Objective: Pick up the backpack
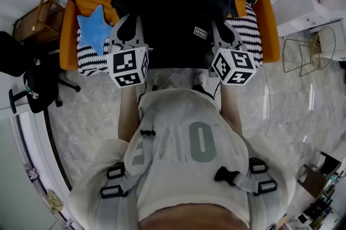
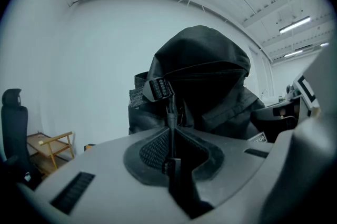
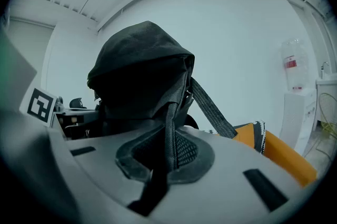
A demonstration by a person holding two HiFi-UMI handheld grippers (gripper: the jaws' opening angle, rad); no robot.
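Observation:
The black backpack hangs lifted in front of the orange sofa, held up between my two grippers. My left gripper is at its left side and my right gripper at its right side. In the left gripper view the backpack fills the middle, and my left gripper is shut on a thin black strap below a buckle. The right gripper view has the backpack bulging above, with my right gripper shut on a woven black strap.
A blue star cushion and striped cushions lie on the sofa. A wooden chair and a black office chair stand at the left. White boxes and a wire chair stand at the right.

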